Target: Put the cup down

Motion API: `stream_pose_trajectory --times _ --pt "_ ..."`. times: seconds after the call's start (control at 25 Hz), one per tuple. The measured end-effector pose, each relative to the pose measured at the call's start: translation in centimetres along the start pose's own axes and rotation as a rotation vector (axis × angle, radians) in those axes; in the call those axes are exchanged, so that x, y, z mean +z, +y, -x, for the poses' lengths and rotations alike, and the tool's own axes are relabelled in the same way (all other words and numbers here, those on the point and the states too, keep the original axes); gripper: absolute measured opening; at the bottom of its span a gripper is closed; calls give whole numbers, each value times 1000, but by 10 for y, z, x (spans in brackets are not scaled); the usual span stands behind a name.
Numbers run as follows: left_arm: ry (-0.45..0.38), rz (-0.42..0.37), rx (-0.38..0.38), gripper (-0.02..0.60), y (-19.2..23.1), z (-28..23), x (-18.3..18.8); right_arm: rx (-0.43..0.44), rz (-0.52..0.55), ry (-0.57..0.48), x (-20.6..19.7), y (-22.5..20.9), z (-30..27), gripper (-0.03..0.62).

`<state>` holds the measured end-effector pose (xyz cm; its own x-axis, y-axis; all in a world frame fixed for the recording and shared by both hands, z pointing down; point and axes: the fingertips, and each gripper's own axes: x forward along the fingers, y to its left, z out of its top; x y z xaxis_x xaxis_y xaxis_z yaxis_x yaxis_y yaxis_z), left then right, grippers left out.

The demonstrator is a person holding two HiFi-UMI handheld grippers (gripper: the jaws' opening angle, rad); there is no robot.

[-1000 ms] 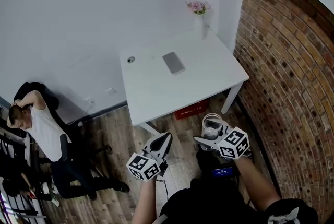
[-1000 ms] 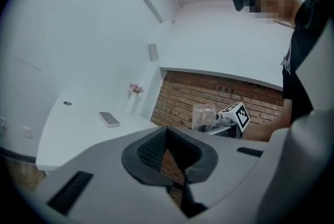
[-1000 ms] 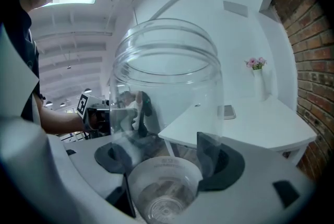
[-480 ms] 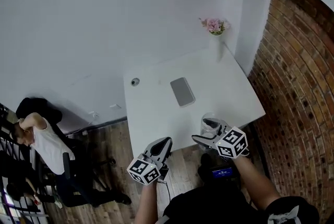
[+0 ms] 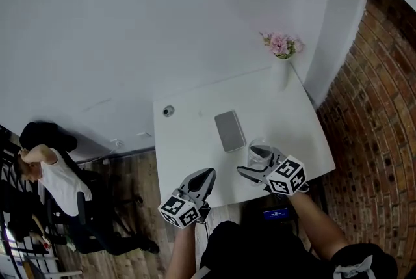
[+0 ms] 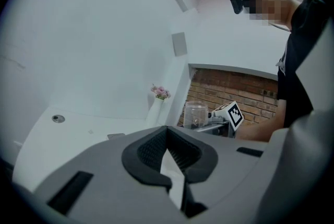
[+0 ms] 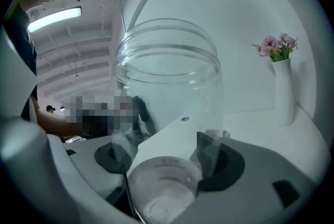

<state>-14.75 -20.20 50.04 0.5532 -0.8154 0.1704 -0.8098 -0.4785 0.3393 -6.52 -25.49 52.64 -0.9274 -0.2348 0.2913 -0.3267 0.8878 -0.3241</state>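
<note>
A clear cup (image 5: 260, 153) stands upright between the jaws of my right gripper (image 5: 260, 162), which is shut on its lower part. In the right gripper view the cup (image 7: 167, 77) fills the middle and looks empty, with the dark pads (image 7: 211, 152) pressed on both sides of its base and my right gripper (image 7: 164, 157) around it. The cup hangs over the near right part of the white table (image 5: 188, 147); whether it touches the top I cannot tell. My left gripper (image 5: 207, 174) sits at the table's front edge, shut and empty (image 6: 167, 131). It sees the cup (image 6: 195, 114) to its right.
A grey phone (image 5: 230, 130) lies mid-table. A white vase with pink flowers (image 5: 281, 63) stands at the far right corner, and a small round disc (image 5: 168, 111) at the far left. A brick wall (image 5: 370, 115) runs along the right. A person (image 5: 45, 173) sits at the left.
The table has drawn nearer. The cup in the right gripper, earlier over the floor in front of the table, is now over the tabletop. Both grippers keep their jaw state.
</note>
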Motion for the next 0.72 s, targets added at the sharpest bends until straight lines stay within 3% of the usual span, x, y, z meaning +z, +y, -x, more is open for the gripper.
stream_pose_trajectory --times 0.32,0.72 --pt "7 26 0 6 20 -12 -2 25 -43 -12 11 -11 -20 359" --pt "14 25 -110 6 20 -22 4 -26 -68 -22 17 -12 -30 359"
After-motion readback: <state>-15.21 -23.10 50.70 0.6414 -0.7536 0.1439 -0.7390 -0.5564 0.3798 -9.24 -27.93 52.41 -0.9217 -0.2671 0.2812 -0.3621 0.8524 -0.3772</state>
